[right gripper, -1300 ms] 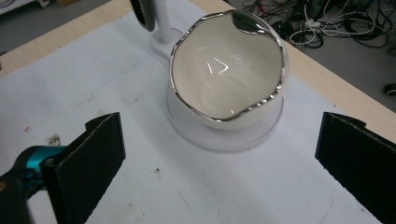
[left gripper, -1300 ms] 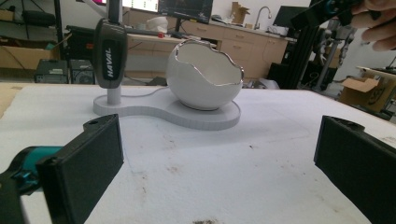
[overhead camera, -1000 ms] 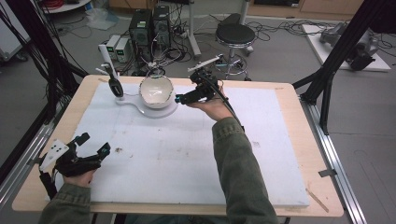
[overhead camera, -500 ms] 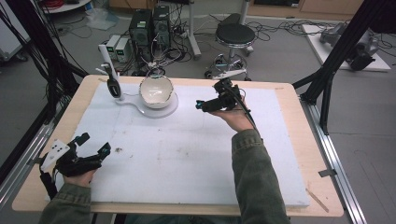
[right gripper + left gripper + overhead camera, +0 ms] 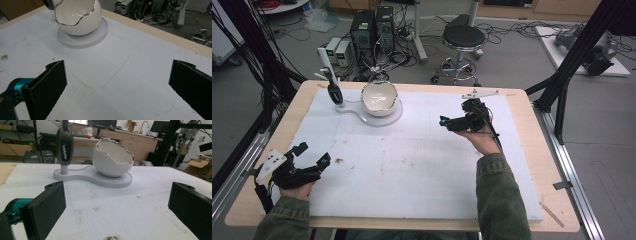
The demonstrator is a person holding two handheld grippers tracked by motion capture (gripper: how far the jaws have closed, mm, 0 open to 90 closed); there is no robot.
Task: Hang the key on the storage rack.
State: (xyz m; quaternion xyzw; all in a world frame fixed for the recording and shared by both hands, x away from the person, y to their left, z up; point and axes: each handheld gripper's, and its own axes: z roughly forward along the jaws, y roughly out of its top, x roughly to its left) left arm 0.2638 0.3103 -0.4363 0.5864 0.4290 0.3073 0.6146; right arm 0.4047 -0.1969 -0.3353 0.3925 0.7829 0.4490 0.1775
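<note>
Counter (image 5: 532,165) with a white foam sheet (image 5: 412,165) over its top, seen from above as a person works two tools across it. The left hand-held gripper (image 5: 312,155) sits near the counter's front left corner, jaws spread wide with nothing between them. The right hand-held gripper (image 5: 444,121) hangs over the sheet toward the counter's far right, pointing left, its jaws likewise wide apart and empty in its own view. Toward the far left corner a flat white base (image 5: 372,112) lies on the sheet, carrying a white eggshell-shaped bowl (image 5: 379,97) with a jagged silver rim. A dark handle marked HAVAL (image 5: 64,147) stands upright on the narrower end of the base, just beside the bowl. Small dark specks (image 5: 112,237) mark the foam ahead of the left tool.
</note>
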